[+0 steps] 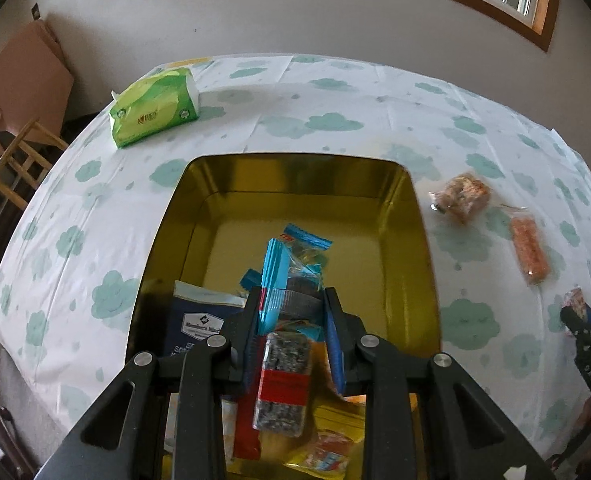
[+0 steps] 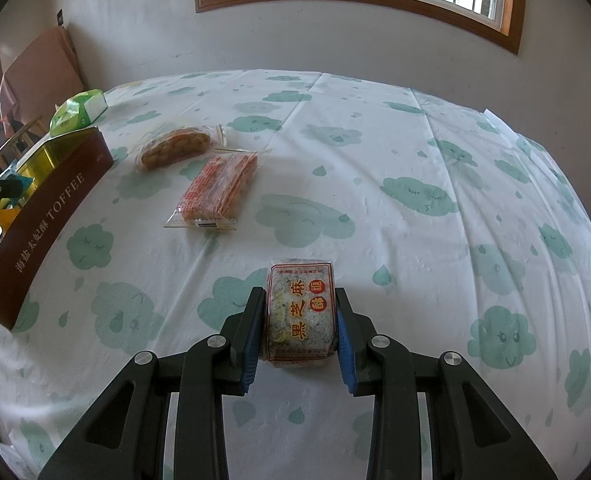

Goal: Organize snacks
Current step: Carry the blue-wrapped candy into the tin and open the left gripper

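My left gripper (image 1: 293,300) hangs over the open gold tin (image 1: 295,158), shut on a blue-edged clear snack packet (image 1: 295,264). Under it in the tin lie a dark blue packet (image 1: 199,320), a black sesame bar with a red label (image 1: 283,384) and yellow packets (image 1: 335,420). My right gripper (image 2: 300,296) rests on the tablecloth, shut on a black sesame candy packet (image 2: 300,312) with red print. It also shows at the right edge of the left wrist view as the right gripper (image 1: 583,320). A round pastry (image 2: 175,148) and an orange-red packet (image 2: 217,192) lie between the tin's brown wall (image 2: 47,216) and the right gripper.
A green tissue pack (image 1: 155,108) sits at the table's far left corner. The white cloud-print cloth (image 2: 415,160) covers the whole table. A wooden chair (image 1: 19,160) and cardboard stand off the left edge. A wall with a window is behind the table.
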### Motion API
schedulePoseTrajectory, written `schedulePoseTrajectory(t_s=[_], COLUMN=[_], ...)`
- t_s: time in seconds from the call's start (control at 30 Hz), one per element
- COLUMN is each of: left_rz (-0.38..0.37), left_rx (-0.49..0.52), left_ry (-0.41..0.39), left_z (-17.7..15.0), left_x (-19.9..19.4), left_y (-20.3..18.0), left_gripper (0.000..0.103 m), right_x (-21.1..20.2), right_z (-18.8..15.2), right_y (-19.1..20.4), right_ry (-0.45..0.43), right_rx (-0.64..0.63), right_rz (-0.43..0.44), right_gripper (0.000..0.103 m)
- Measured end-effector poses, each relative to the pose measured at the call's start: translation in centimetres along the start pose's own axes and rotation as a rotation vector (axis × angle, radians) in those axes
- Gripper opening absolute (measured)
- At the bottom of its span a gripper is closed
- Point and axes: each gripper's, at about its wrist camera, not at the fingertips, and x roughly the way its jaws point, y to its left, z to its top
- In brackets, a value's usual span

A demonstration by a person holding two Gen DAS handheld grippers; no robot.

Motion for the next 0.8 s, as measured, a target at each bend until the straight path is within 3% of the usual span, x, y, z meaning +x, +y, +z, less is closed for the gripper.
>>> schedulePoseTrajectory(t_s=[0.8], left_rz=[0.003], left_rx=[-0.004], left_ry=[0.049], left_z=[-1.2], left_x=[1.9], left_y=[0.6], left_gripper=[0.027], right_x=[0.0], right_z=[-0.1], right_y=[-0.2], right_ry=[0.001], right_rx=[0.003], right_rz=[-0.006], right_gripper=[0.038])
